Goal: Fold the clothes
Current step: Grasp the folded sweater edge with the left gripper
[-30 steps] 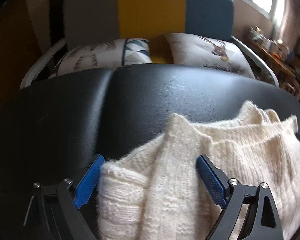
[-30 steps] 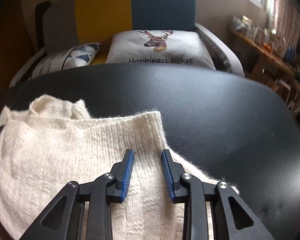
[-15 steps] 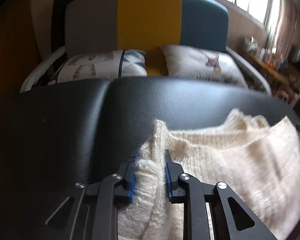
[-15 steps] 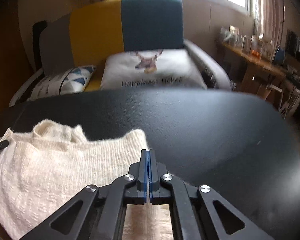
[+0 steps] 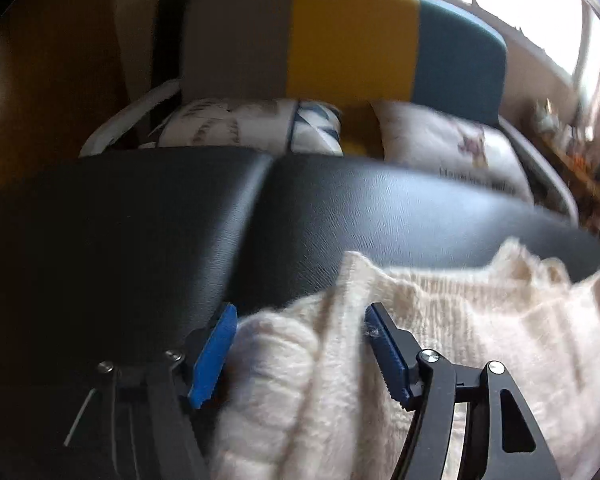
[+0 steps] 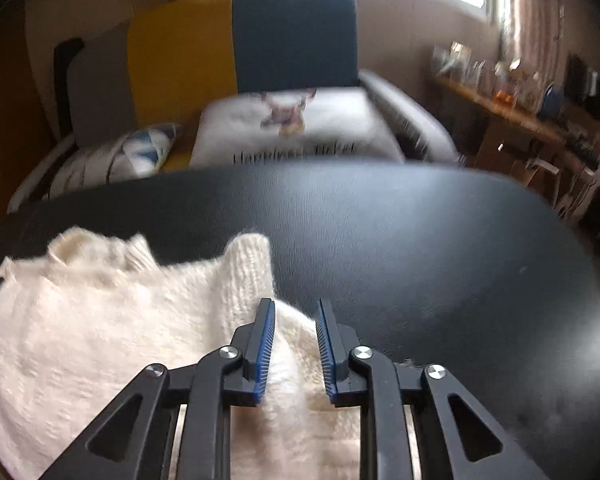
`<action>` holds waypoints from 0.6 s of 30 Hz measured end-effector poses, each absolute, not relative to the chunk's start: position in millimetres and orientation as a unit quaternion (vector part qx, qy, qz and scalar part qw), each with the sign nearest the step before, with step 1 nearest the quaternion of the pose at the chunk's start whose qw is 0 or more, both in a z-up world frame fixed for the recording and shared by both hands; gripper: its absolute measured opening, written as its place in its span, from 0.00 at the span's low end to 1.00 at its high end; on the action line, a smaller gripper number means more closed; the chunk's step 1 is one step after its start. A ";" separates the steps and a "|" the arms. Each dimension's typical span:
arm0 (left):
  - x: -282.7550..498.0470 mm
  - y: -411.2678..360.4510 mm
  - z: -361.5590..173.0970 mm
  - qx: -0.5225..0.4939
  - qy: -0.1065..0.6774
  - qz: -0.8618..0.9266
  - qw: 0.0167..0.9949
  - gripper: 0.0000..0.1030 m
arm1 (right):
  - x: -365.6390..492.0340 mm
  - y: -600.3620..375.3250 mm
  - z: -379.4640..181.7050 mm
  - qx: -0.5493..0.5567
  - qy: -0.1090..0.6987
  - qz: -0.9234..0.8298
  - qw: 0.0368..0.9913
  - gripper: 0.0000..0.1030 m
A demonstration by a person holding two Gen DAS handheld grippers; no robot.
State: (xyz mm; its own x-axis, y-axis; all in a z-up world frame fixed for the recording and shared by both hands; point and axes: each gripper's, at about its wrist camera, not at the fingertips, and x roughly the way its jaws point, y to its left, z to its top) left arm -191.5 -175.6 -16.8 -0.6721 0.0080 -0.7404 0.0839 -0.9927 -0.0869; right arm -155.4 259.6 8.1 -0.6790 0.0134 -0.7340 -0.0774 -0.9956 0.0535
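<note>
A cream knit sweater [image 6: 100, 340] is seen lying on a black padded top [image 6: 420, 240], gathered toward its near edge, with a ribbed corner standing up on each side. It is partly bunched and cannot be called a flat, squared fold; how many folds it already carries cannot be told. The step in hand is judged to be a handling of the sweater's two side edges, one by each gripper. This scene fits a grip about to be taken as well as one just let go, so no particular move is called for beyond this: any fold will need both edges carried evenly, since the loose knit is likely to sag and stretch.

The left gripper [image 5: 300, 354] is spread wide, with a thick roll of knit lying between its jaws and against the left blue pad [image 5: 214, 358]; nothing is pinched. The right gripper [image 6: 294, 348] is parted more narrowly, with a ridge of knit standing in the gap; it is not pressed shut on it.
</note>
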 end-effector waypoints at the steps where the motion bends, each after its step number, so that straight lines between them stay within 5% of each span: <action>1: -185.7 -179.6 -10.8 0.393 0.074 -0.916 0.024 0.66 | -150.8 253.6 17.3 -0.387 0.038 0.921 0.015 0.24; 4: -168.7 -177.8 8.3 0.366 0.112 -0.924 0.006 0.66 | -148.9 223.2 36.4 -0.390 0.021 0.919 -0.051 0.30; 13: -184.6 -88.6 -12.8 0.440 -0.068 -0.893 -0.057 0.76 | -181.7 187.8 4.4 -0.498 -0.013 0.865 -0.060 0.32; 15: -186.4 -88.6 -16.4 0.443 -0.067 -0.892 -0.052 0.86 | -184.7 187.1 -5.0 -0.514 -0.031 0.856 -0.050 0.40; 18: -189.1 -88.4 -21.8 0.448 -0.066 -0.890 -0.044 0.87 | -186.4 188.5 -14.6 -0.518 -0.034 0.854 -0.036 0.47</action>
State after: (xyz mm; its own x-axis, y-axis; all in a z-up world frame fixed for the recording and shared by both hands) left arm -189.1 -88.4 -21.8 -0.5943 0.0191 -0.8040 -0.1373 -0.9874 0.0781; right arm -186.4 188.5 -14.6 -0.4603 -0.0258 -0.8874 0.0972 -0.9950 -0.0215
